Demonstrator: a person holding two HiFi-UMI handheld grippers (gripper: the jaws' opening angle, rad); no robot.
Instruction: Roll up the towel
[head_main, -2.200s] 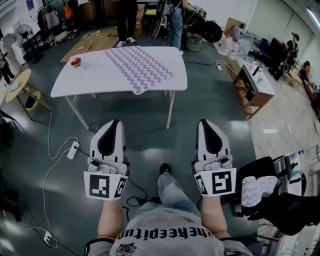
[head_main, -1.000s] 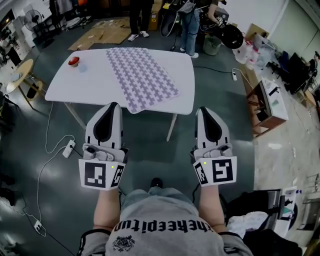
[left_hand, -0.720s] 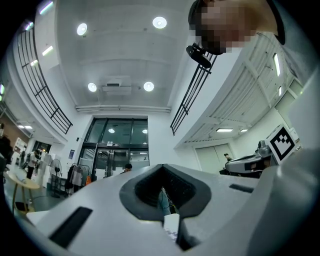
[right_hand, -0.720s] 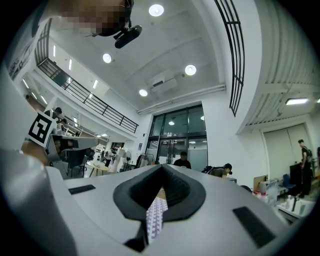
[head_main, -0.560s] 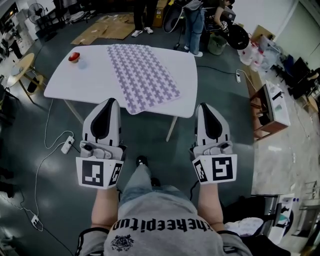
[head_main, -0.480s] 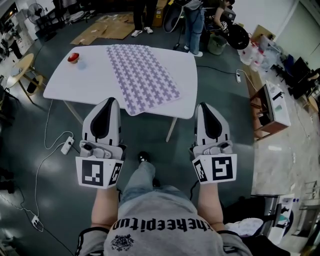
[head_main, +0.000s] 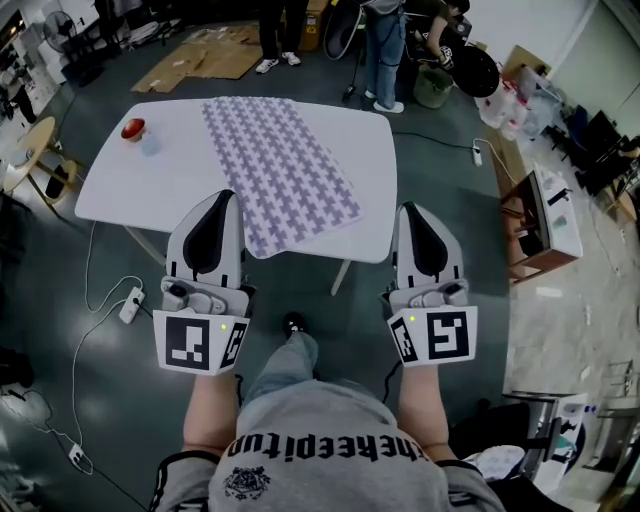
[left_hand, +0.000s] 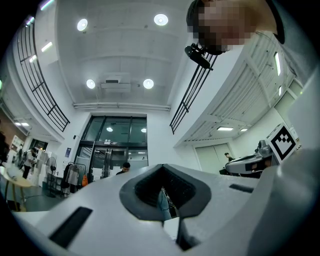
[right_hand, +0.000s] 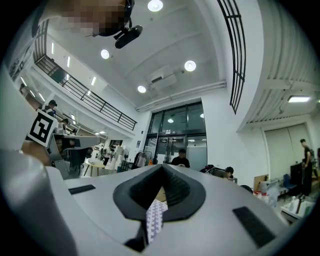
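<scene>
White table (head_main: 110, 195) on a dark floor (head_main: 60, 350), patterned towel (head_main: 285, 180) spread flat across it, near end over the front edge, red bowl (head_main: 133, 128) at the far left, cardboard (head_main: 200, 60) beyond, left gripper (head_main: 221, 197) and right gripper (head_main: 412, 209) short of the table, both with jaws pressed together, empty.

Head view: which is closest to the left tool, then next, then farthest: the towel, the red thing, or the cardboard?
1. Towel, on the table just ahead of the left tool.
2. Red thing, at the table's far left corner.
3. Cardboard, beyond the table's far edge.
</scene>
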